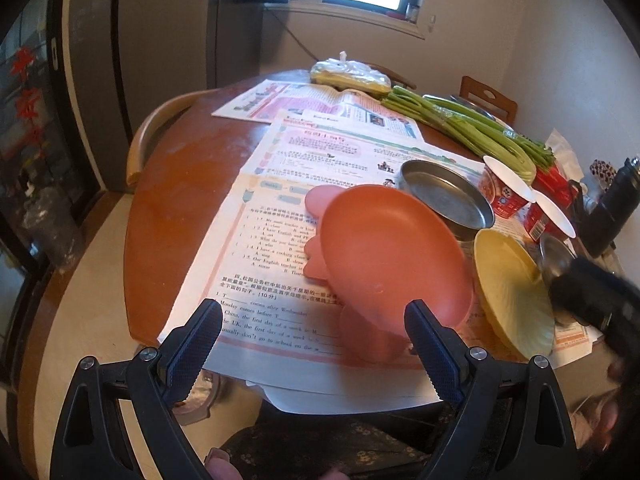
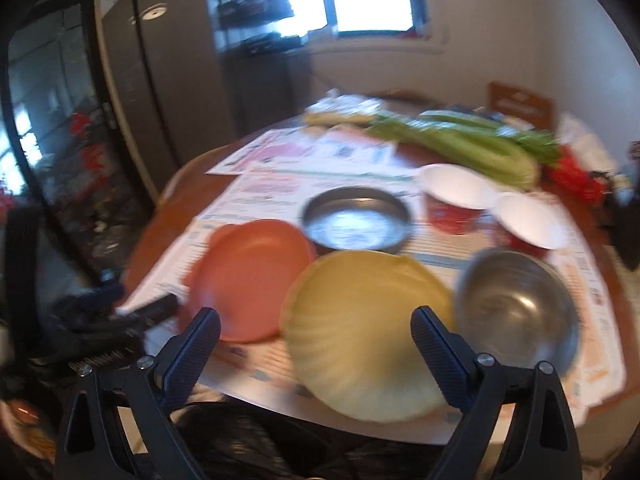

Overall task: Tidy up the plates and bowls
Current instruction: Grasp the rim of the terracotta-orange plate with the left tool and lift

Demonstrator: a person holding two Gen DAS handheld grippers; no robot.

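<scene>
An orange-red plate (image 1: 392,252) (image 2: 256,276) lies on newspaper near the table's front, with a yellow ribbed plate (image 1: 512,296) (image 2: 368,336) to its right. Behind them stands a round steel pan (image 1: 448,196) (image 2: 356,222). A steel bowl (image 2: 520,304) (image 1: 554,258) sits right of the yellow plate. My left gripper (image 1: 314,338) is open just short of the orange-red plate, holding nothing. My right gripper (image 2: 316,340) is open in front of the yellow plate, its view blurred. The other gripper shows as a dark shape at each view's edge.
Two red instant-noodle cups with white lids (image 1: 506,188) (image 2: 456,196) stand behind the dishes. Green celery stalks (image 1: 472,128) (image 2: 468,144) and a plastic bag (image 1: 350,74) lie at the table's far side. A dark bottle (image 1: 616,204) stands right. Chairs (image 1: 160,128) (image 1: 486,100) ring the round table.
</scene>
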